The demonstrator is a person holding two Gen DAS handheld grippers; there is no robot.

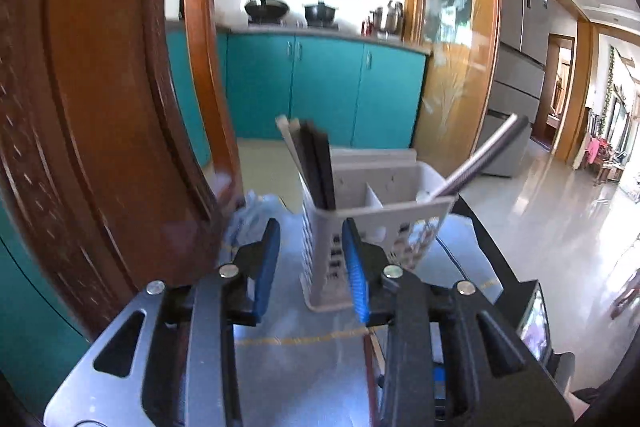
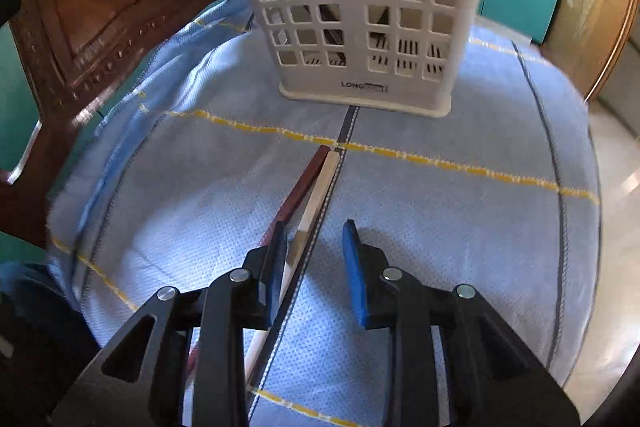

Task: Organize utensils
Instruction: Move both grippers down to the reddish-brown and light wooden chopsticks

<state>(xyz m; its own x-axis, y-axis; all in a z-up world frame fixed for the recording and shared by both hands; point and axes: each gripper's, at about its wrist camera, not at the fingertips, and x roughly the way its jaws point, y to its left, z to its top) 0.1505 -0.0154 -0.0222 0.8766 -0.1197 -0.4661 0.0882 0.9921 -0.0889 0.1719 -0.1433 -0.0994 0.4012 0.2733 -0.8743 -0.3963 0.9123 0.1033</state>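
Observation:
A white slotted utensil holder stands on a blue cloth and shows in the right wrist view too. It holds dark and pale flat sticks in its left compartment and a metal handle leaning right. My left gripper is open and empty just in front of the holder. A red-brown chopstick and a pale chopstick lie side by side on the cloth. My right gripper is open just above them, its left finger over the red-brown one.
The blue cloth with yellow and dark lines covers a small table. A carved wooden chair back stands close on the left. Teal kitchen cabinets and a tiled floor lie beyond.

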